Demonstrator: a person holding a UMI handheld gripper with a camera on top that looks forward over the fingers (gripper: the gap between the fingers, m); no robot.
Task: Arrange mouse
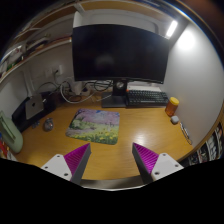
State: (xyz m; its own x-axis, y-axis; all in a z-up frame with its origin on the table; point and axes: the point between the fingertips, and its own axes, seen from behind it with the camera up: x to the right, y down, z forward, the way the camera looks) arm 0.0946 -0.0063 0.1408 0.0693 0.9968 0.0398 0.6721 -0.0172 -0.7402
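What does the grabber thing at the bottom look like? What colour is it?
The hand-held gripper has two pointy fingers. Each finger wears a bright magenta, ridged pad on its inner face, with pale grey-white pieces at the base. No cables, writing or sleeve show.

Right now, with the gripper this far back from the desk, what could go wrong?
The gripper is open and holds nothing, with the mouse pad well ahead of it. A small object left of the pad may be the mouse, but it is too small to confirm, so the approach could target wrongly. The keyboard and an orange object crowd the right.
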